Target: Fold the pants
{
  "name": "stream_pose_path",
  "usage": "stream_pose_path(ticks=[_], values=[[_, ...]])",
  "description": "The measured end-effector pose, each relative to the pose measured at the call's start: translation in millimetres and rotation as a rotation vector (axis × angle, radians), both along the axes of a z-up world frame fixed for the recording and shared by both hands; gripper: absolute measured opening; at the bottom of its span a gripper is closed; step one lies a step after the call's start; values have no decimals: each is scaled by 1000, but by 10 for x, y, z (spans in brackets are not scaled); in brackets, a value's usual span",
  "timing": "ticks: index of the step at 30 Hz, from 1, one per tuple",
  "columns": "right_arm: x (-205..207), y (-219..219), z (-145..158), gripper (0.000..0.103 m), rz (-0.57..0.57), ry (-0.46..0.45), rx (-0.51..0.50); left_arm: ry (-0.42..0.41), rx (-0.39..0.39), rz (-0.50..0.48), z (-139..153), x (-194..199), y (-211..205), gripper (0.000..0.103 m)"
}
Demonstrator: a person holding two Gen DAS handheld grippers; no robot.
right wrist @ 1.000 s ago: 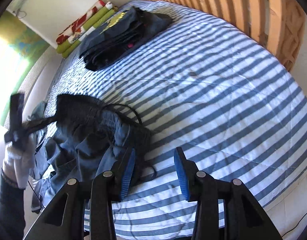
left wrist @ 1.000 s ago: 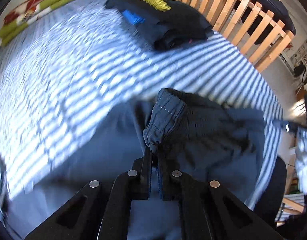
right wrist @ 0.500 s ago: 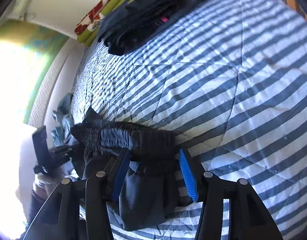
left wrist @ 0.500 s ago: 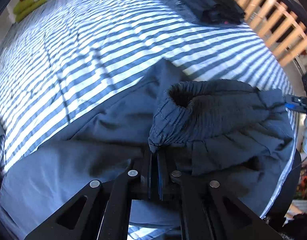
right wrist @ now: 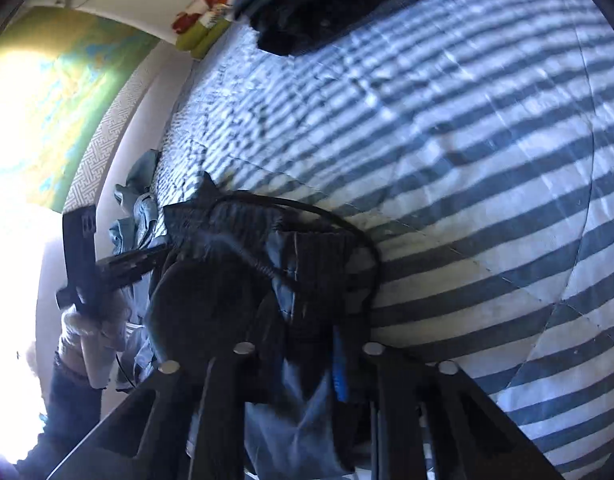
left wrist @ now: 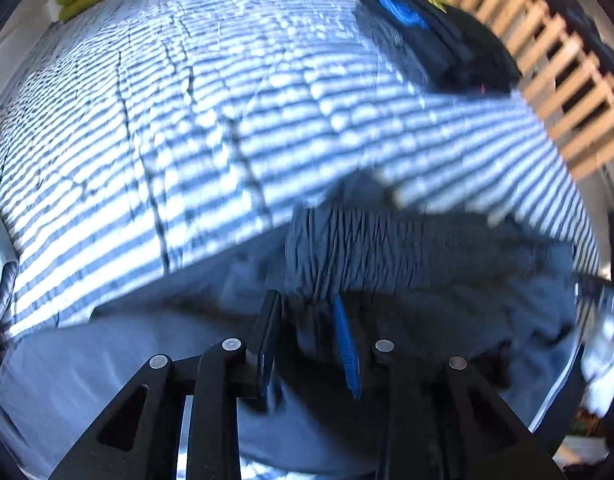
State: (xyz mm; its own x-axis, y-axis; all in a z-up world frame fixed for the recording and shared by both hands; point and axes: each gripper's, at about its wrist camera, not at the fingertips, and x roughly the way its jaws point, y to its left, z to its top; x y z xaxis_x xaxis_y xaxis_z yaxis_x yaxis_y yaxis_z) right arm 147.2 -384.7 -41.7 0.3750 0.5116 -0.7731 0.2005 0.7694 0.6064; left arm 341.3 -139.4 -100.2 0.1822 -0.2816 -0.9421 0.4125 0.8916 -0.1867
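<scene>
Lying on 1 striped bed (left wrist: 155, 128), 1 pair of pants (left wrist: 407, 248), left gripper (left wrist: 307, 308) just parting, right gripper (right wrist: 303, 332) closing on waistband.

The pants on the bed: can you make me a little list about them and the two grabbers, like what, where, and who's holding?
thing: dark blue pants, bunched at the stretchy waistband
where: on the striped bed cover, near its edge
left gripper: jaws have just been opening, waistband between them, not pinched
right gripper: jaws have just been closing, shut on the waistband's other end
also on bed: folded dark clothes pile
fold: not yet done
</scene>
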Motion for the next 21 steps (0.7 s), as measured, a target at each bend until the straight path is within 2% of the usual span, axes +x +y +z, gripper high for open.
stream_pose_path(ticks=[1, 2, 5, 10, 12, 15, 21], values=[[-37, 47, 96, 11, 8, -27, -39, 18, -3, 10, -29, 49, -19, 14], [-76, 54, 157, 10, 10, -47, -59, 13, 24, 7, -47, 85, -82, 10], [-215, 95, 445, 9, -7, -116, -206, -63, 69, -59, 78, 88, -374, 9], [-503, -74, 930, 8, -93, -217, -432, -221, 92, -213, 633, 68, -1157, 8], [-635, -237, 1092, 8, -155, -245, -492, -272, 87, -277, 848, 88, -1614, 8], [-901, -512, 1362, 8, -258, -284, -643, -345, 88, -391, 1120, 90, -2402, 8], [-1380, -1139, 1596, 8, -453, -229, -806, -433, 64, -577, 1252, -10, -4126, 8]])
